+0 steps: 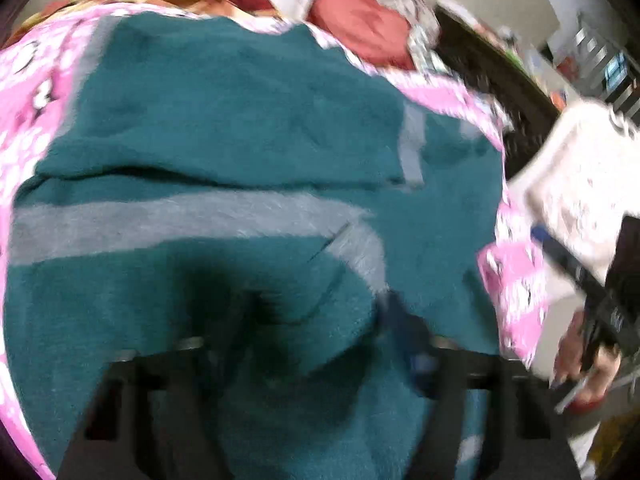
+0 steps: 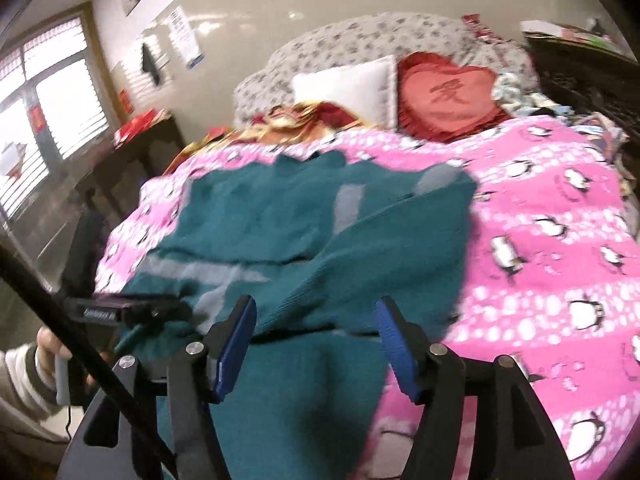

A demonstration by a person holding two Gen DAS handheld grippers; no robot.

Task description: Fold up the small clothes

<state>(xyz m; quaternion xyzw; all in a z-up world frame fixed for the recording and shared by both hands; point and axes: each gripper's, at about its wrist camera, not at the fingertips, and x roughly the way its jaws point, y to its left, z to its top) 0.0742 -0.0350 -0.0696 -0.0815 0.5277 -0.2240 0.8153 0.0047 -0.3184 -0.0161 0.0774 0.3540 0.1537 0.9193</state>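
Pink penguin blanket (image 2: 560, 208) — red heart cushion (image 2: 448, 100), white pillow (image 2: 344, 84) behind.

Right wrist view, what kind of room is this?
Most likely a home bedroom: a bed under a pink penguin-print blanket, a red heart-shaped cushion beside a white pillow, and a floral padded headboard.

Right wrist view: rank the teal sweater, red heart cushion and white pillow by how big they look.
1. teal sweater, largest, though nearest the camera.
2. red heart cushion and white pillow look alike; the pillow is partly hidden, so no ranking between them.
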